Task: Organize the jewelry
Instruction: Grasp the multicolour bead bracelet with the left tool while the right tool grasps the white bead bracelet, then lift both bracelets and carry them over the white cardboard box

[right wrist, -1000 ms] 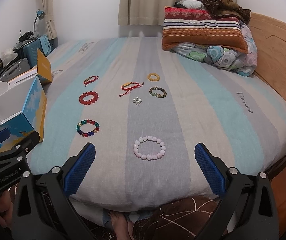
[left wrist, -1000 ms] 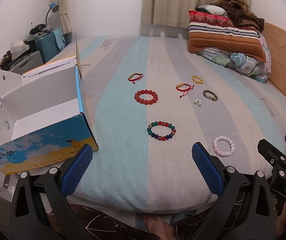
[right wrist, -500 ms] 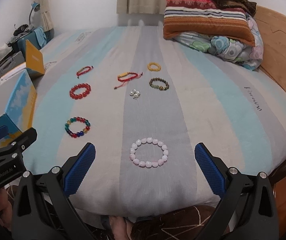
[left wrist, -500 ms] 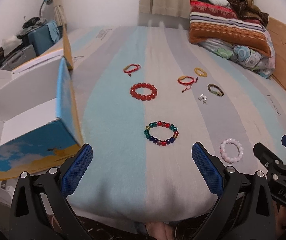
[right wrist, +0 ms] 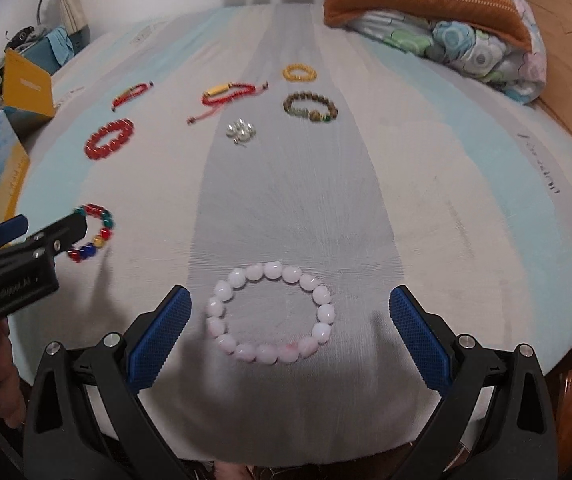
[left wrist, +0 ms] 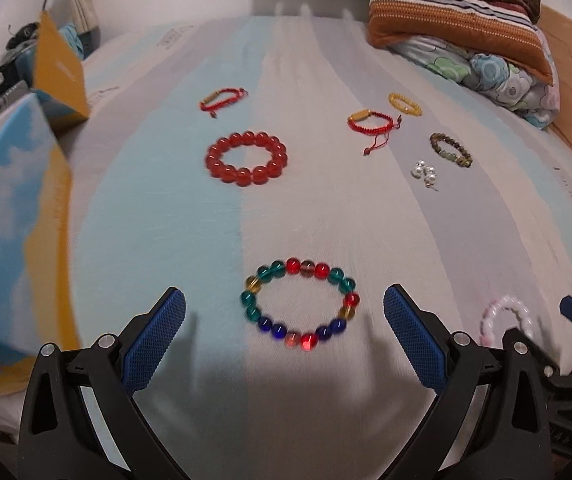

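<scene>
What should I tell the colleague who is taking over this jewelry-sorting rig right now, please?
Left gripper: open, empty, lined up on the multicolour bead bracelet near the bed's front edge.
Right gripper: open, empty, lined up on the pink bead bracelet.
On the striped bedspread, farther back: red bead bracelet, two red cord bracelets, yellow bracelet, brown bracelet, pearl earrings.
The open box sits at the left.
Done: nothing picked up yet, as far as can be seen.
Left: every piece; probably start with the two nearest bracelets.
</scene>
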Tool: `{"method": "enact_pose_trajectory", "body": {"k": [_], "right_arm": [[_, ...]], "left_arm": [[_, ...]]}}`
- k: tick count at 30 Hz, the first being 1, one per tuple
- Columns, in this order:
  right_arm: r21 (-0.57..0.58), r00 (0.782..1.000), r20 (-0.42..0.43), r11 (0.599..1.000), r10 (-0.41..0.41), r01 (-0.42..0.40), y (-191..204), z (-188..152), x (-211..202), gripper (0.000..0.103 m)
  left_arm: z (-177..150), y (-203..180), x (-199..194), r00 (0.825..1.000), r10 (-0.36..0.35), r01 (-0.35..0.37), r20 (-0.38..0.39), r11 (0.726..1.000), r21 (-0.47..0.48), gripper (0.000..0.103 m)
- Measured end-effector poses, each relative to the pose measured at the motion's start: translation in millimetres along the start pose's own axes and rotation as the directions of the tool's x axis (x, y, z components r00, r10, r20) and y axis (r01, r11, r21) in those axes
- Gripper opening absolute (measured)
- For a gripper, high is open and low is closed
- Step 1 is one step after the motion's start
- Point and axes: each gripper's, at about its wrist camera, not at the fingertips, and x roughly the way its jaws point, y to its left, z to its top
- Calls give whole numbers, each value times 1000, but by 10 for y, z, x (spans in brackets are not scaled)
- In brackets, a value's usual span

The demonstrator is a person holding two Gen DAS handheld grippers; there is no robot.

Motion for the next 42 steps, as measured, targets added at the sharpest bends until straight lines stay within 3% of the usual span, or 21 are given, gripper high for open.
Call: {"method": "enact_pose_trajectory", "body": {"k": [6, 11, 16, 19, 21, 28, 32, 42], "right_arm": [[-20, 999, -49, 999, 25, -26, 55, -60, 227, 94], [-41, 999, -35, 999, 32, -33, 76, -101, 265, 92], [-60, 998, -23, 997, 51, -52, 102, -127, 243, 78], [-75, 998, -12, 996, 57, -58, 132, -137, 218, 66], [-92, 998, -5, 994, 60, -60, 172, -138, 200, 59], [-99, 998, 12, 993, 63, -61, 178, -143, 179, 41], [-90, 997, 19, 993, 72, -70, 159, -134, 171, 23], [-58, 995, 38, 994, 90, -88, 111, -108, 103, 19]], "left_arm": [[-6, -14, 245, 999, -21, 21, -38, 1000, 2, 97], [-52, -72, 350, 999, 8, -7, -31, 999, 47, 97], [-66, -62, 342, 999, 9, -7, -34, 999, 54, 94], [-93, -55, 311, 999, 10, -8, -33, 998, 65, 86], [-111, -62, 281, 999, 2, 0, -32, 997, 71, 75], [-148, -143, 219, 1000, -6, 8, -25, 996, 87, 51], [-163, -211, 169, 1000, -20, 22, -24, 994, 106, 19], [-144, -143, 80, 997, -66, 69, -49, 996, 62, 18]]}}
